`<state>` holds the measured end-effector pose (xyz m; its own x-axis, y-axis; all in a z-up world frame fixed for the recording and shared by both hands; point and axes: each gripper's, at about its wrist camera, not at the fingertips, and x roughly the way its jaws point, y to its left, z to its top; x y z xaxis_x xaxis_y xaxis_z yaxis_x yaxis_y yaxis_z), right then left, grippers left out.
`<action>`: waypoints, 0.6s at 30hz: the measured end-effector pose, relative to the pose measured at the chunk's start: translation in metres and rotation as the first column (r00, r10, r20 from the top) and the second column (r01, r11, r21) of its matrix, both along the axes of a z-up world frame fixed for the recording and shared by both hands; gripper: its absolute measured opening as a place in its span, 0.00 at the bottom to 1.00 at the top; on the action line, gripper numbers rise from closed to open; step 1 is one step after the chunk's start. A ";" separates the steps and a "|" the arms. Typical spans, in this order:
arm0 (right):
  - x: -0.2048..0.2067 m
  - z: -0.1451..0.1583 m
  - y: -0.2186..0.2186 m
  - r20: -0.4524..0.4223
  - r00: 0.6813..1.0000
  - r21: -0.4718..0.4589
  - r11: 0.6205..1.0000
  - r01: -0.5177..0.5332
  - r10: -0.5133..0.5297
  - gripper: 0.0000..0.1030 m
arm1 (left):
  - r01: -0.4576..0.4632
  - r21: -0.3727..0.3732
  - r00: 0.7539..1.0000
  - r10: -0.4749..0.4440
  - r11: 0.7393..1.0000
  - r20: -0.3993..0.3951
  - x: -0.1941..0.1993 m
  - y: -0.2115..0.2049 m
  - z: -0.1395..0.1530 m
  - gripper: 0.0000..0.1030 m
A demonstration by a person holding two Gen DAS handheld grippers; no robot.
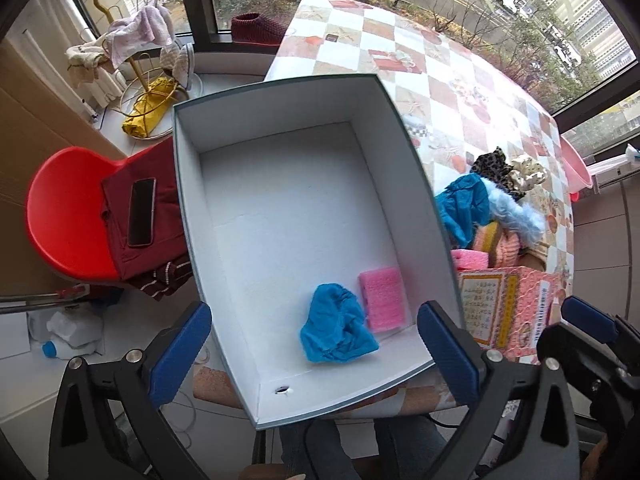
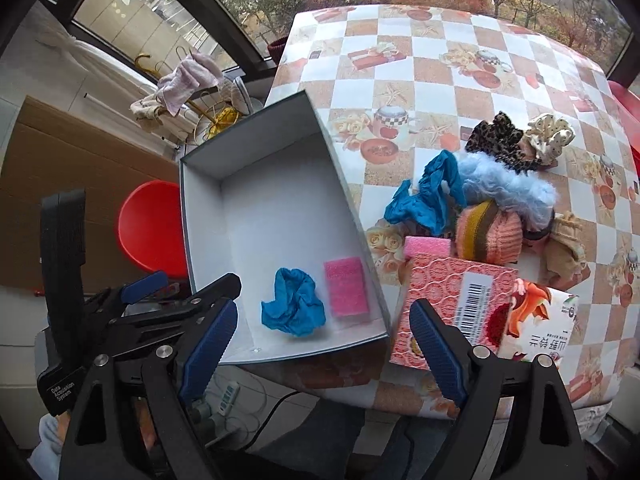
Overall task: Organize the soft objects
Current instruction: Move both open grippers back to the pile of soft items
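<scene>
In the near end of the white box (image 1: 280, 200), a crumpled blue cloth (image 1: 338, 330) lies beside a pink sponge (image 1: 384, 299), almost touching it. Both lie between and just ahead of the left tongs (image 1: 314, 354), which are wide apart and hold nothing. The right tongs (image 2: 324, 348) are also wide and empty, above the box's near right corner. The other soft things (image 2: 500, 200) are in a pile on the desk (image 2: 420, 64), right of the box, behind a pink packet (image 2: 452, 304).
</scene>
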<state>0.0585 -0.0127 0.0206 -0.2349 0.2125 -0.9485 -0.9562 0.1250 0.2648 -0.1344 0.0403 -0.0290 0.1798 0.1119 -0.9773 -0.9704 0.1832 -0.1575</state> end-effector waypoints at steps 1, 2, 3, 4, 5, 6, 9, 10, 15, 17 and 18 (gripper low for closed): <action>0.008 0.005 -0.002 0.003 1.000 0.012 1.000 0.022 -0.022 0.87 | 0.009 0.002 1.000 -0.009 1.000 0.011 0.005 0.002 0.004 1.00; 0.016 0.009 -0.003 0.004 0.999 0.021 0.999 0.047 -0.047 0.87 | 0.020 0.006 1.000 -0.020 1.000 0.020 0.011 0.004 0.007 1.00; 0.027 0.013 -0.005 0.003 0.997 0.029 0.997 0.076 -0.076 0.87 | 0.034 0.008 0.999 -0.034 0.999 0.028 0.018 0.005 0.010 1.00; 0.039 0.016 -0.007 0.003 0.994 0.036 0.993 0.108 -0.109 0.87 | 0.046 0.010 0.998 -0.046 0.999 0.033 0.027 0.007 0.013 1.00; 0.052 0.018 -0.010 0.007 0.990 0.041 0.989 0.140 -0.141 0.87 | 0.060 0.010 0.997 -0.061 0.998 0.038 0.035 0.007 0.014 1.00; 0.066 0.019 -0.013 0.015 0.984 0.043 0.984 0.175 -0.176 0.87 | 0.076 0.007 0.996 -0.076 0.997 0.043 0.042 0.009 0.015 1.00; 0.111 0.011 -0.024 0.049 0.958 0.020 0.960 0.281 -0.281 0.87 | 0.123 -0.003 0.991 -0.123 0.992 0.047 0.070 0.012 0.017 1.00; 0.127 0.006 -0.028 0.059 0.947 0.002 0.949 0.316 -0.315 0.86 | 0.140 -0.003 0.989 -0.140 0.990 0.044 0.079 0.013 0.018 1.00; 0.196 -0.027 -0.050 0.090 0.899 -0.088 0.896 0.436 -0.429 0.86 | 0.203 -0.012 0.979 -0.203 0.979 0.015 0.128 0.021 0.018 1.00; 0.219 -0.042 -0.056 0.095 0.889 -0.119 0.882 0.457 -0.448 0.86 | 0.221 -0.022 0.975 -0.221 0.975 -0.008 0.149 0.026 0.016 1.00; 0.228 -0.048 -0.058 0.095 0.884 -0.134 0.874 0.467 -0.458 0.86 | 0.230 -0.027 0.973 -0.231 0.973 -0.017 0.160 0.028 0.014 1.00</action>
<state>0.2868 -0.0702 -0.0278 -0.0876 0.1391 -0.9864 -0.7925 0.5902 0.1536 0.0254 0.0684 -0.0152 0.1781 0.0455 -0.9830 -0.9054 0.3988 -0.1456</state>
